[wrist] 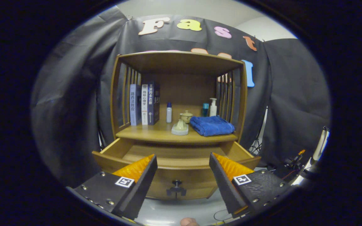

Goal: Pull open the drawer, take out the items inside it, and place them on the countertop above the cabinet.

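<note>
Wooden cabinet [181, 125] ahead of my gripper [183, 171], its drawer [174, 163] pulled out toward me; the fingers stand wide apart, gripping nothing, one on each side of the drawer front. Between them hangs the drawer's dark knob [176, 183], low on the front panel and clear of both fingers.

From left to right, the countertop [143, 133] above the drawer carries a row of upright books [145, 103] against the slatted left side, then a slim white bottle [168, 112] with a blue cap, a pale lidded jar [186, 116] behind a cream-coloured stand [180, 128], a folded blue towel [211, 125], and at the back right a teal bottle [205, 109] beside a white pump bottle [213, 107]. Bare wood is left along the front edge to the left of the cream stand, and in a narrow strip before the towel. A shelf roof closes the space overhead, and slats wall both sides.

What I see of the drawer floor is plain wood; its front part is hidden behind the front panel and my fingers, so I cannot tell whether anything lies there. Dark cloth hangs around the cabinet. To the right stand tripod legs [257, 144] and some gear with wires [294, 161], too small to make out. A fingertip [189, 222] shows below, cut off.
</note>
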